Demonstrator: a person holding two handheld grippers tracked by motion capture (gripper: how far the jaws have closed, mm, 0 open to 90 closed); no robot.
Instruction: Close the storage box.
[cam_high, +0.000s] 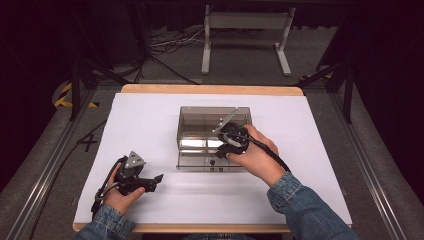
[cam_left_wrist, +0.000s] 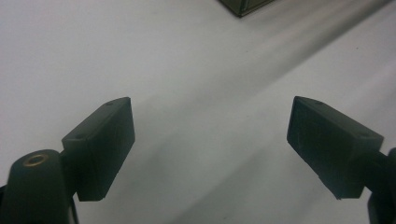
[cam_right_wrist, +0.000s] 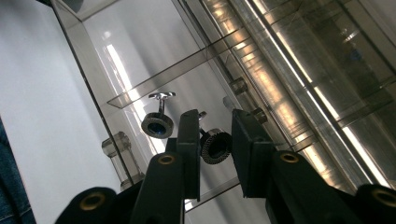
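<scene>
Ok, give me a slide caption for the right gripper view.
Right claw straddling a knurled knob on the clear acrylic box.

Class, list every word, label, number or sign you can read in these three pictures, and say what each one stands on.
No readable words, labels or numbers.
Floor at the table's left: a black cross mark, a sign rather than a letter.
Floor farther back at left: yellow and black warning stripes, no writing.
Clear box, front wall: small dark marks, too small to read.
</scene>
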